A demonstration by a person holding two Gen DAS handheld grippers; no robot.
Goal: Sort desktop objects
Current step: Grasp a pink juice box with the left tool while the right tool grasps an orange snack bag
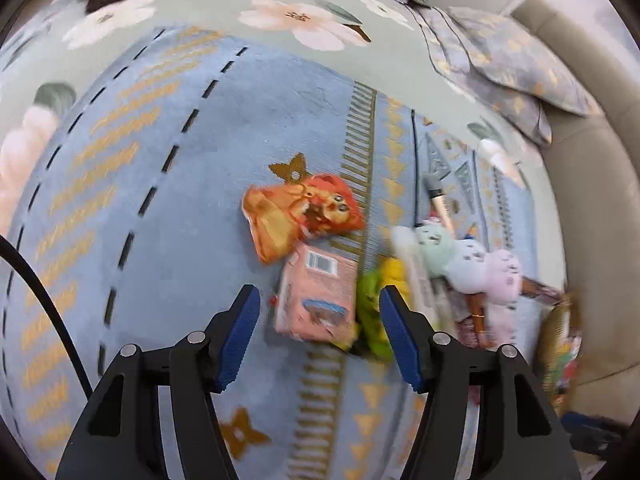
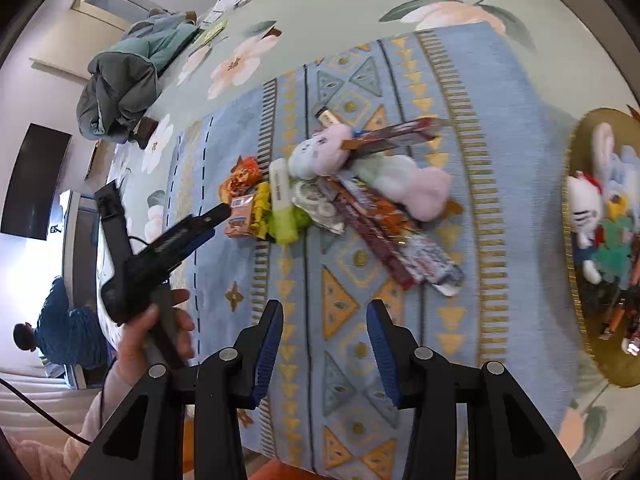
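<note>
A pile of small objects lies on the blue patterned mat (image 2: 400, 360). It holds an orange snack packet (image 1: 300, 216), a pink box (image 1: 316, 300), yellow-green packets (image 1: 372, 312), a pastel plush (image 1: 468, 256) and long brown boxes (image 2: 376, 236). My left gripper (image 1: 320, 296) hangs open just above the pink box, its pads apart from it. The right wrist view shows that gripper (image 2: 218, 214) from the side, held by a hand (image 2: 156, 332). My right gripper (image 2: 325, 306) is open over bare mat, short of the pile, with nothing between its pads. At the right, a gold tray (image 2: 576, 240) holds plush toys.
The mat lies on a floral cover (image 1: 304, 20). A pillow (image 1: 512, 64) sits at the far right, a heap of grey-green clothes (image 2: 120, 92) at the far left. A person (image 2: 68, 328) sits beyond the left edge. A black cable (image 1: 40, 300) trails by the left gripper.
</note>
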